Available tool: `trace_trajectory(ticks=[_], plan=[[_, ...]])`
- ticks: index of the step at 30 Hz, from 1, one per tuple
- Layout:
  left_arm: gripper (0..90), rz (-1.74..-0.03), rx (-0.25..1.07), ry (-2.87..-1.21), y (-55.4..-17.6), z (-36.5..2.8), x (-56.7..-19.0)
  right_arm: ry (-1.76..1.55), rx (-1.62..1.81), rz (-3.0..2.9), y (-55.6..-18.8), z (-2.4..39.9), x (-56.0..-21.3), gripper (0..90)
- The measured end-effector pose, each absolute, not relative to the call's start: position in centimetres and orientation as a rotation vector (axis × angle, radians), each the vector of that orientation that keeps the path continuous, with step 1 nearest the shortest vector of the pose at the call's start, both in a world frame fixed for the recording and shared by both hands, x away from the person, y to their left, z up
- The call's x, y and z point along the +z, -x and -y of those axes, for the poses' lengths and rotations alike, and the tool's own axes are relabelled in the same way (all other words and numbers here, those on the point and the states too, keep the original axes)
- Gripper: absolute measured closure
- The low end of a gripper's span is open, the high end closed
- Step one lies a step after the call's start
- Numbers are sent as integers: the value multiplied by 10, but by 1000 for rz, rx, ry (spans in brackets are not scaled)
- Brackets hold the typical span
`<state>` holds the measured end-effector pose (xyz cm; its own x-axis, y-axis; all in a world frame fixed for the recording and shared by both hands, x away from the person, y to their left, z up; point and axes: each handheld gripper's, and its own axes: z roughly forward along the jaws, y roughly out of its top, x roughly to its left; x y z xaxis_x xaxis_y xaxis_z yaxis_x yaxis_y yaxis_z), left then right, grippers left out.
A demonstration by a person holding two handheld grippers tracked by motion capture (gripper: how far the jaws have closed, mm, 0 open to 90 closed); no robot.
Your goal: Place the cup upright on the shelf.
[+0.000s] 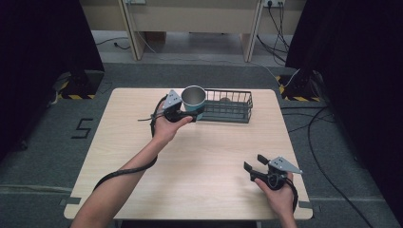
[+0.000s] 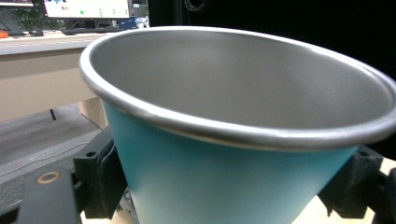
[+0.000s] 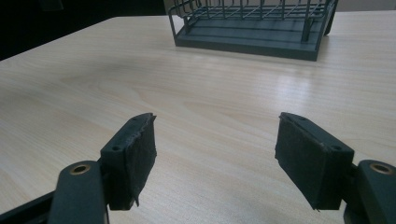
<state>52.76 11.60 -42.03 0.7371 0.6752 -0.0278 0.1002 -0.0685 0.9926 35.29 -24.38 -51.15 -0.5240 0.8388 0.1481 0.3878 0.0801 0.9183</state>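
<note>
The left gripper (image 1: 190, 115) clamps a teal, steel-lined cup (image 1: 194, 98) with no readable label, held at the dark wire basket's (image 1: 233, 113) left end; the right gripper (image 1: 254, 163) rests jaws apart on the wooden table (image 1: 209, 156)

Looking forward and down from above the near side onto the whole table (image 1: 199, 161). Riding the left gripper (image 2: 224, 186), pressed close against the teal cup (image 2: 224, 177) (desks and a monitor far behind). Riding the right gripper (image 3: 215, 149), low over the tabletop, facing the wire basket (image 3: 252, 23), shared with the high view.
</note>
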Motion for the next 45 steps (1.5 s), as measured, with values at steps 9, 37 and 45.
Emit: trace_trajectory(ticks=[9,37,45], plan=[[163,-647,535,-1592,-536,-105,-418,-1220,1441,-1944,-352,245,-511,293],[163,-667,538,-1602,-571,-78,-413,-1220,1448,-1945,-353,245,-512,294],[163,-673,544,-1614,-580,-68,-411,-1227,1455,-1940,-353,246,-512,294]])
